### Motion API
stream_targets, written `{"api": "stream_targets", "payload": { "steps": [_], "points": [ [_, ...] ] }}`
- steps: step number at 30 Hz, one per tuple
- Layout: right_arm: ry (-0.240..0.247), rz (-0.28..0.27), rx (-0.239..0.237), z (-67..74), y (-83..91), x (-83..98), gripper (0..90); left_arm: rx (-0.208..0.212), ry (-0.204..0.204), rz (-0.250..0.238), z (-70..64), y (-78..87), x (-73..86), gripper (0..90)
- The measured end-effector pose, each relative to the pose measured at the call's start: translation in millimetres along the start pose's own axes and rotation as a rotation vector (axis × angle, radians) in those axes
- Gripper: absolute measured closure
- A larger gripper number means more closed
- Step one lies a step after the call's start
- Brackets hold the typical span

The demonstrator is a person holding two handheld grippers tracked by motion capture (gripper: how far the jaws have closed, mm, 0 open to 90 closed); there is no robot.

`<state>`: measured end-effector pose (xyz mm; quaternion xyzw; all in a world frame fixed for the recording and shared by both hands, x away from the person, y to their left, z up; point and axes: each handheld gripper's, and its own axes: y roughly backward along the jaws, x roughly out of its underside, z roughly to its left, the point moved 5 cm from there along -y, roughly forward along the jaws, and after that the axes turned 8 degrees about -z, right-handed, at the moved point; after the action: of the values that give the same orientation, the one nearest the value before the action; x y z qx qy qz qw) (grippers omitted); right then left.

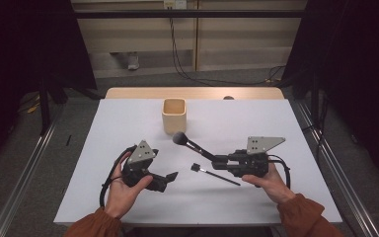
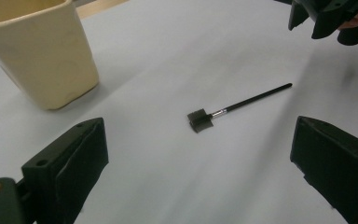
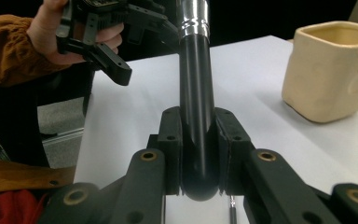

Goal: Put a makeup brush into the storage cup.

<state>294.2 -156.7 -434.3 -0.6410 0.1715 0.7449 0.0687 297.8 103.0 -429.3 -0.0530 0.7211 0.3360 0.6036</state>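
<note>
A thick black makeup brush with a fluffy dark head points toward the cream square cup. My right gripper is shut on its handle; in the right gripper view the jaws clamp the black handle on both sides, below a silver ferrule. A thin flat brush lies on the white table between the two hands. My left gripper is held at the left, open. In the left gripper view its jaws stand wide apart with nothing between them, and the thin brush lies ahead.
The cream cup stands upright at the table's far middle, also seen as the cup to the right of the held brush. The white table top ends at a wooden strip at the back. Dark curtains and metal rails flank the table.
</note>
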Motion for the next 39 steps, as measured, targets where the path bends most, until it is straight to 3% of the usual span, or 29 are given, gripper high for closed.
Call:
{"api": "stream_targets", "payload": {
  "steps": [7,9,11,16,25,30,33,39],
  "points": [
    [-0.003,-0.028,-0.009,0.8,-0.8,-2.5,75.0,0.019,-0.001,-0.073,-5.9,-2.4,-6.0,4.0],
    [0.003,-0.034,-0.007,0.1,-0.6,-3.0,75.0,0.022,-0.005,-0.116,-7.3,-4.7,-8.5,4.6],
    [-0.002,-0.038,-0.014,0.0,-0.5,-3.2,75.0,0.050,0.016,-0.149,-9.1,-7.2,-10.9,6.6],
    [-0.002,-0.038,-0.016,-0.5,-1.1,-2.7,75.0,0.067,0.039,-0.203,-12.6,-14.1,-14.3,6.4],
    [0.007,-0.040,-0.019,-0.6,-2.4,-2.2,75.0,0.139,0.055,-0.220,-28.9,-31.6,-20.1,5.8],
    [0.008,-0.044,-0.018,-1.2,-2.5,-2.1,75.0,0.118,0.053,-0.238,-33.0,-38.1,-25.4,6.8],
    [0.008,-0.047,-0.011,-2.6,-2.0,-1.6,75.0,0.118,0.074,-0.268,-33.8,-39.5,-30.2,9.8],
    [0.008,-0.049,-0.011,-2.5,-2.8,-0.3,75.0,0.127,0.088,-0.308,-34.7,-41.5,-39.6,23.5]
  ]
}}
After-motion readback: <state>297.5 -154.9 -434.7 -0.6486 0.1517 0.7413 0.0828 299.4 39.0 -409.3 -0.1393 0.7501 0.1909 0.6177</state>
